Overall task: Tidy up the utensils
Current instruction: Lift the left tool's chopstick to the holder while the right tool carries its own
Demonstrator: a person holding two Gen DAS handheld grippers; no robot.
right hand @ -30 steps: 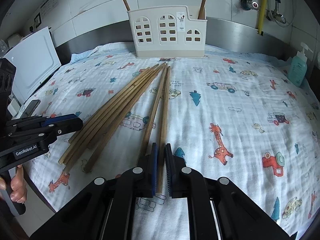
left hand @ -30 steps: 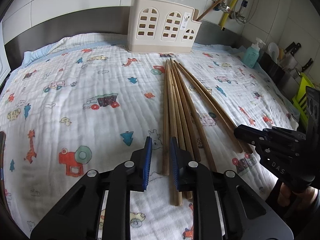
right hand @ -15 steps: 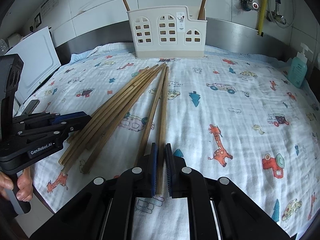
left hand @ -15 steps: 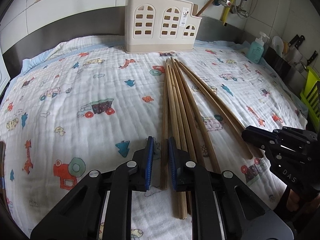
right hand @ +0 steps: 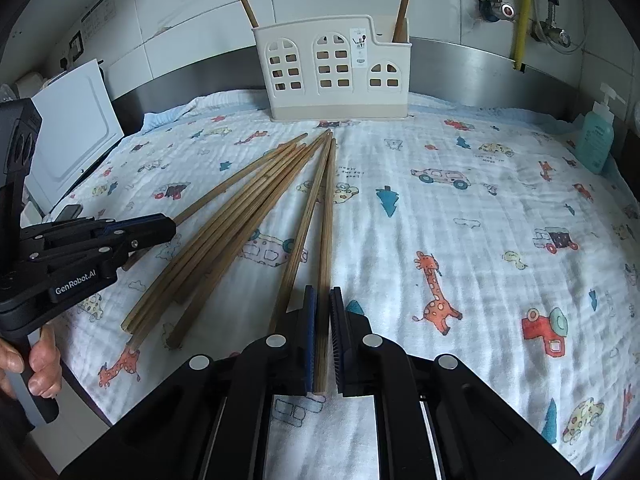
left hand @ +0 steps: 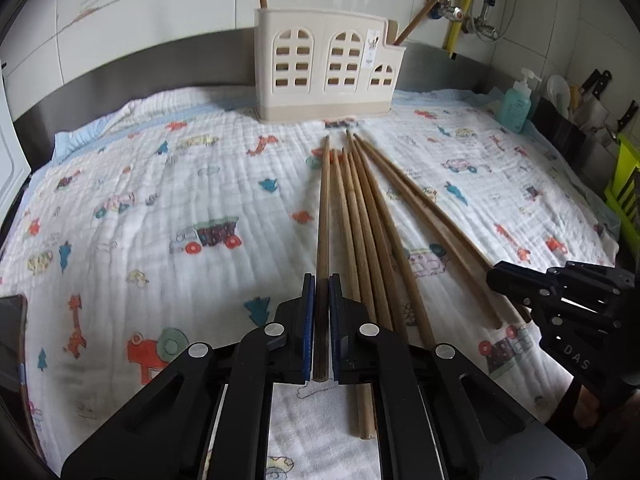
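Several long wooden chopsticks (left hand: 362, 224) lie fanned on a cartoon-print cloth (left hand: 160, 208), tips toward a cream utensil holder (left hand: 326, 66) at the back that holds two sticks. My left gripper (left hand: 322, 292) is shut on the near end of the leftmost chopstick (left hand: 323, 216). In the right wrist view, my right gripper (right hand: 323, 300) is shut on the rightmost chopstick (right hand: 327, 216), which rests on the cloth (right hand: 460, 240). The holder (right hand: 332, 68) stands behind. The left gripper (right hand: 120, 232) shows at the left of that view, the right gripper (left hand: 560, 288) at the right of the left wrist view.
A teal soap bottle (left hand: 518, 104) stands at the back right, with knives (left hand: 598, 84) and a green rack (left hand: 626, 188) beyond. A white board (right hand: 72, 132) leans at the left. Pipes and taps (right hand: 520, 12) run along the tiled wall.
The left gripper shifted right over the leftmost chopstick and closed on it. The right gripper stayed in place around its chopstick.
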